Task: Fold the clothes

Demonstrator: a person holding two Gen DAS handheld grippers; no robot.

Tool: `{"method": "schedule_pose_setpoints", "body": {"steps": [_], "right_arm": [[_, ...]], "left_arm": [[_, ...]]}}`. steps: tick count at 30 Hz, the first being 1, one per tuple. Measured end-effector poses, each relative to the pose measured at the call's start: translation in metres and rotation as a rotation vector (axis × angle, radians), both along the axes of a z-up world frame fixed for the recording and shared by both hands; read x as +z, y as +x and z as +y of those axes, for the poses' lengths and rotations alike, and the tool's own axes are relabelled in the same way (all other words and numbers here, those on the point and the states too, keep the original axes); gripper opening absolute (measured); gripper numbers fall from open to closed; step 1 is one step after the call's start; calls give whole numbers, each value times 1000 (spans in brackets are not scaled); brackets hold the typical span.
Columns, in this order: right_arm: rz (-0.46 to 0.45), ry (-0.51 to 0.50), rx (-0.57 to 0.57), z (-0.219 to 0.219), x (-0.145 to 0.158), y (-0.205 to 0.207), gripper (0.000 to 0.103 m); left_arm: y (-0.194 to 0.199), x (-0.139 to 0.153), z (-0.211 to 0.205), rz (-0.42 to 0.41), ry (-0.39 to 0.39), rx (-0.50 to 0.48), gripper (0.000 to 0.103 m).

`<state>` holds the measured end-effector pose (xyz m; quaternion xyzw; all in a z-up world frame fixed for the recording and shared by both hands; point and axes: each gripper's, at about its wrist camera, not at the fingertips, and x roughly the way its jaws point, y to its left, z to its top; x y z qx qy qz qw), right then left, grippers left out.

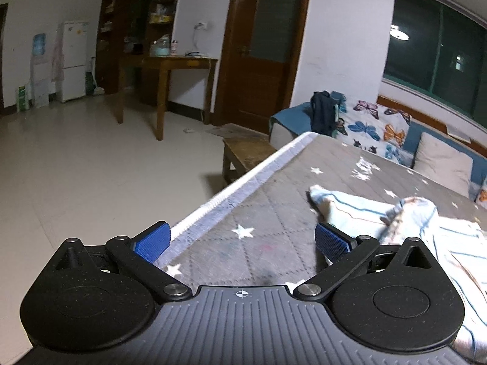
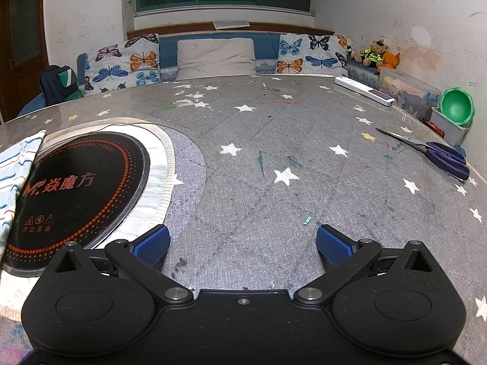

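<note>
left wrist: striped garment (image 1: 395,213) just right of wide-open left gripper (image 1: 242,238)

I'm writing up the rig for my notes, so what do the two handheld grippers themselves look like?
Both look alike: the left gripper and right gripper have matte black bodies with two round, teardrop-shaped housings, black linkage arms on silver pivot pins, and blue textured finger pads. The left one's ribbed grey centre plate carries a small white crosshair mark. No cables, hands or sleeves show.

A crumpled white garment with thin blue stripes (image 1: 411,228) lies bunched on the grey star-patterned surface (image 1: 274,206) by my left jaws, one edge overlapping the round black cooktop (image 2: 82,188).
</note>
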<state>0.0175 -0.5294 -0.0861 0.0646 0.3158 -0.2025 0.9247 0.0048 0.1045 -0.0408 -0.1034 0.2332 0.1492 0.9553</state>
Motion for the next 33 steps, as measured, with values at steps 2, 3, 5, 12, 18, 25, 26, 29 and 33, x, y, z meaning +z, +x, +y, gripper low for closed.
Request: {"method": "schedule_pose_setpoints", "body": {"steps": [2, 3, 5, 12, 18, 25, 26, 29, 33], "right_arm": [[0, 0, 0, 0, 0, 0, 103], [0, 0, 0, 0, 0, 0, 103], [0, 0, 0, 0, 0, 0, 103], [0, 0, 0, 0, 0, 0, 103], [1, -1, 0, 0, 0, 0, 103], [1, -1, 0, 2, -1, 1, 103], [1, -1, 0, 1, 0, 1, 103], [1, -2, 0, 2, 0, 2, 103], [1, 0, 0, 3, 0, 2, 103]], "left_arm": [[3, 1, -4, 10, 12, -23, 103], [4, 1, -6, 15, 18, -37, 103], [4, 3, -8, 21, 30, -63, 103], [-9, 27, -17, 18, 91, -143, 102], [-28, 42, -22, -5, 144, -178, 102], [-14, 34, -42, 3, 122, -263, 102], [-11, 32, -45, 7, 117, -278, 102], [0, 28, -54, 11, 120, -314, 102], [14, 21, -62, 23, 124, -348, 102]]}}
